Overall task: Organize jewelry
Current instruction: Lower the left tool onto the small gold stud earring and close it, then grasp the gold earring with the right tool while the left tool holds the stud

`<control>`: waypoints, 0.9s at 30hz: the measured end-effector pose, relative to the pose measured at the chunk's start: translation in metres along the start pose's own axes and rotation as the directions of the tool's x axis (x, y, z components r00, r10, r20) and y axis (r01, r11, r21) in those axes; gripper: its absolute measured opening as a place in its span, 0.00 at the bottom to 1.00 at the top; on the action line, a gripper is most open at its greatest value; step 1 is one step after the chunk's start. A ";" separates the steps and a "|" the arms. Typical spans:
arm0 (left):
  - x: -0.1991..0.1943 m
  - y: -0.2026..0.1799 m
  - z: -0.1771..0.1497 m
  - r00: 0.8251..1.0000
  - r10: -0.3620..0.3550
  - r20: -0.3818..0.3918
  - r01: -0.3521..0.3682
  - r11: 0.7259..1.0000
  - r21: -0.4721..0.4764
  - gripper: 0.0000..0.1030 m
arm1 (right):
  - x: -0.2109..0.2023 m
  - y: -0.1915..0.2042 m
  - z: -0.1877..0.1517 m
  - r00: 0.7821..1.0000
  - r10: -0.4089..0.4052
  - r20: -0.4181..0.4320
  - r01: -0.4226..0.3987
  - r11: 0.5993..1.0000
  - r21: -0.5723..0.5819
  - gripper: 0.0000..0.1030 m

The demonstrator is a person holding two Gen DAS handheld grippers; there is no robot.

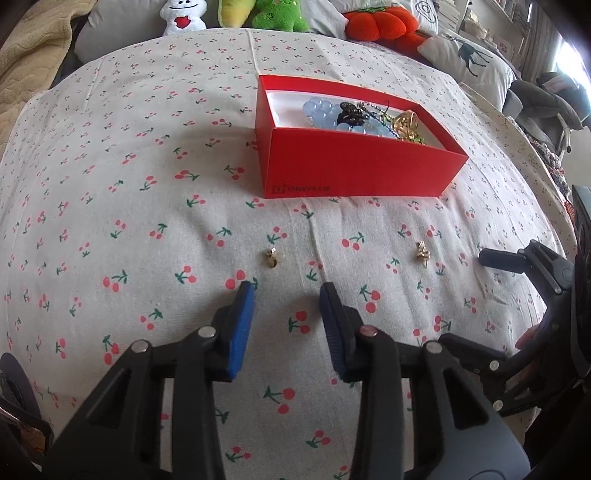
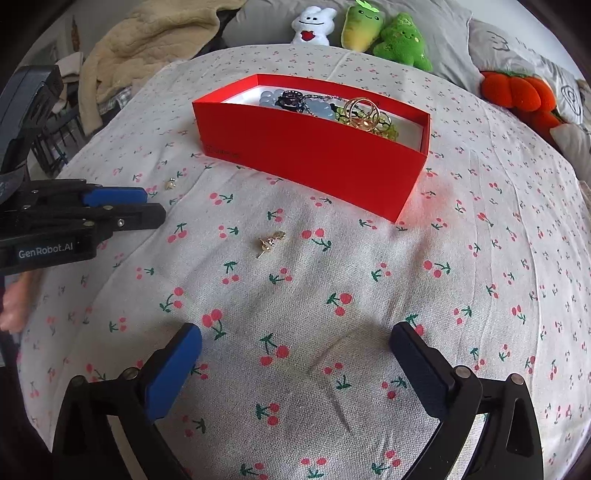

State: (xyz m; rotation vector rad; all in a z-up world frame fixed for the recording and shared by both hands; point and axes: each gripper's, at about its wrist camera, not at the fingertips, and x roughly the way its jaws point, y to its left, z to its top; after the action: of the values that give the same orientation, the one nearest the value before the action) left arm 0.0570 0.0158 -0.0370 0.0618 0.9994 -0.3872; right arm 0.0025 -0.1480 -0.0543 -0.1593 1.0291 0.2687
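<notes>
A red box (image 1: 354, 162) stands on the cherry-print cloth and holds blue beads (image 1: 319, 112), a dark butterfly piece and gold rings (image 2: 364, 110). Two small gold earrings lie on the cloth in front of it: one (image 1: 272, 257) just ahead of my left gripper (image 1: 287, 291), the other (image 1: 422, 253) to its right. My left gripper is open and empty. My right gripper (image 2: 295, 338) is wide open and empty, a little short of the second earring (image 2: 269, 242). The first earring (image 2: 170, 183) lies near the left gripper's fingers (image 2: 114, 195).
Plush toys (image 2: 314, 26) and an orange pumpkin cushion (image 2: 517, 94) line the far edge of the bed. A beige blanket (image 2: 147, 40) lies at the back left. Pillows (image 1: 472, 62) sit at the back right.
</notes>
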 end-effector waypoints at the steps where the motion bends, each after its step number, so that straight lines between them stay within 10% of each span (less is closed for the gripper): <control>1: 0.001 0.000 0.002 1.000 0.000 0.001 0.000 1.000 -0.002 0.34 | 0.000 0.001 0.000 1.000 -0.002 0.000 0.002 1.000 0.000 1.00; 14: 0.012 -0.009 0.013 0.997 0.073 0.002 -0.073 0.997 0.001 0.10 | 0.002 -0.001 0.001 1.000 0.007 -0.008 -0.007 1.000 -0.001 1.00; 27: -0.005 -0.002 0.003 0.994 0.104 -0.018 -0.104 0.994 -0.014 0.09 | 0.014 0.001 0.025 0.998 0.014 -0.060 -0.010 0.997 0.070 1.00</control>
State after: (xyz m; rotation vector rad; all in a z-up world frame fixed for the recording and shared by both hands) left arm 0.0561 0.0151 -0.0307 0.1028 1.0113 -0.2843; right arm 0.0297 -0.1386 -0.0538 -0.0986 1.0980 0.2395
